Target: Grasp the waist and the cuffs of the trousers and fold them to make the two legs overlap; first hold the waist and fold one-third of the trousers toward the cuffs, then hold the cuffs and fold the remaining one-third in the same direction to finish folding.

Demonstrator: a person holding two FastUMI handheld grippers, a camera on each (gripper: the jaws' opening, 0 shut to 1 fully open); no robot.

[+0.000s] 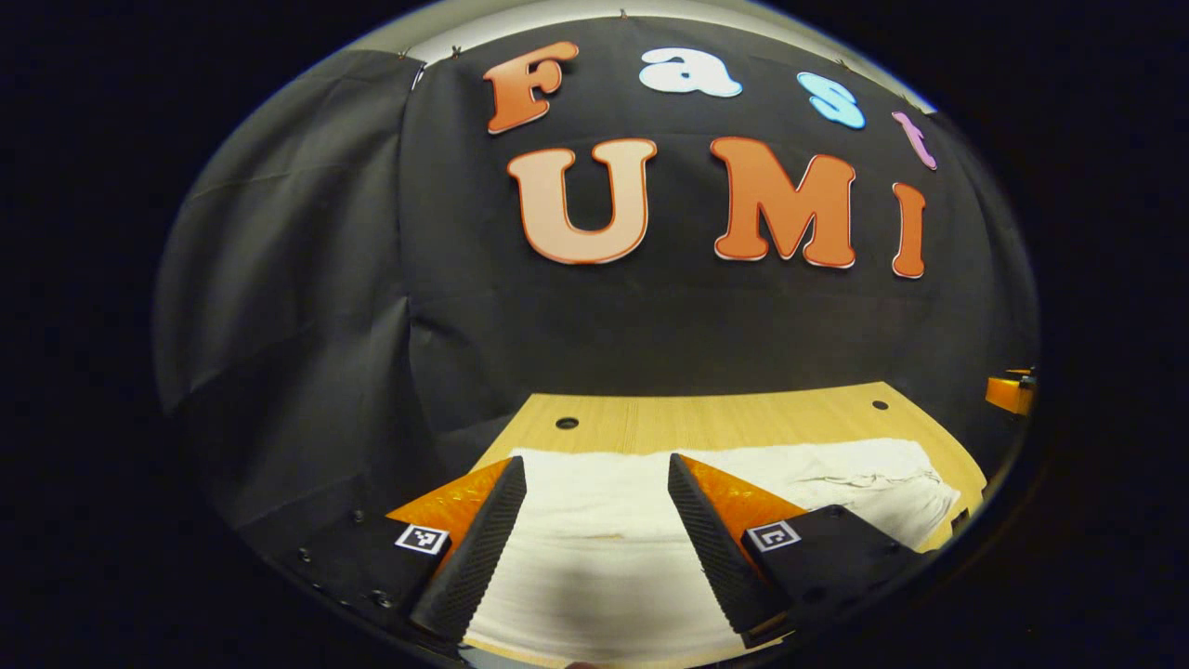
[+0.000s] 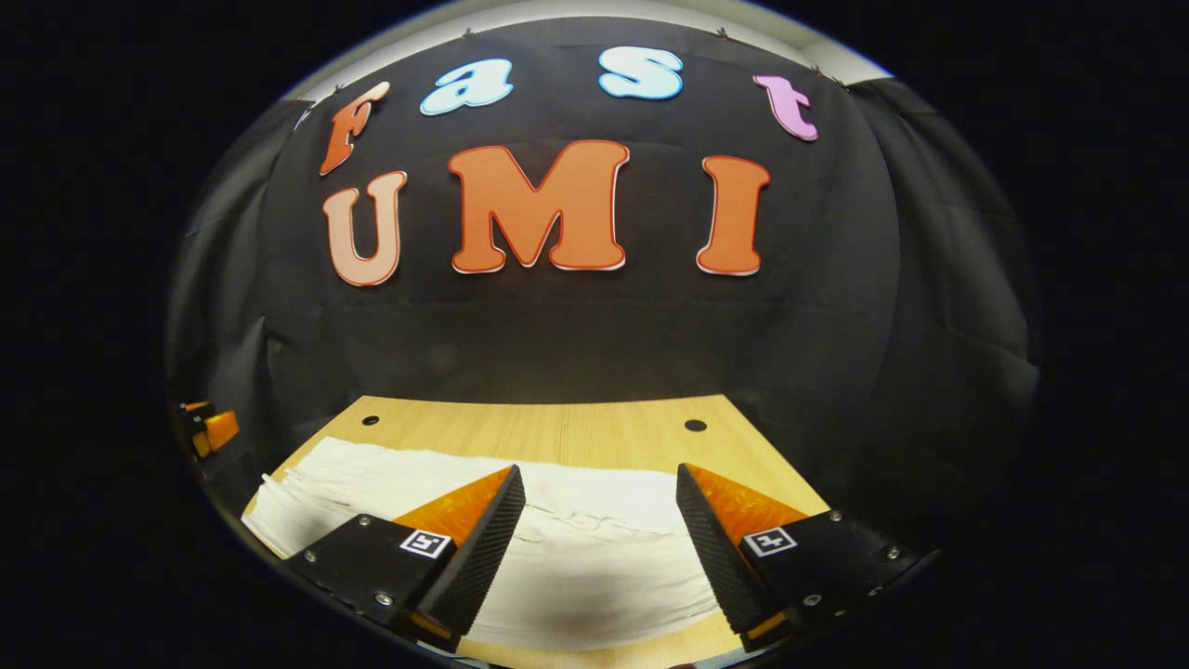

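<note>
1. Left gripper: jaws wide apart, empty, hanging over the white trousers, apparently touching nothing.
2. Right gripper: equally wide, empty, above the trousers near their end.
3. The trousers lie flat along the wooden table, close to its near edge.
4. Judgement: nothing is gripped yet. Lower both grippers onto the near edge, pinch every layer, then lift evenly so the legs meet squarely.

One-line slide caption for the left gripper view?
Left gripper open above white trousers lying on the wooden table.
</note>
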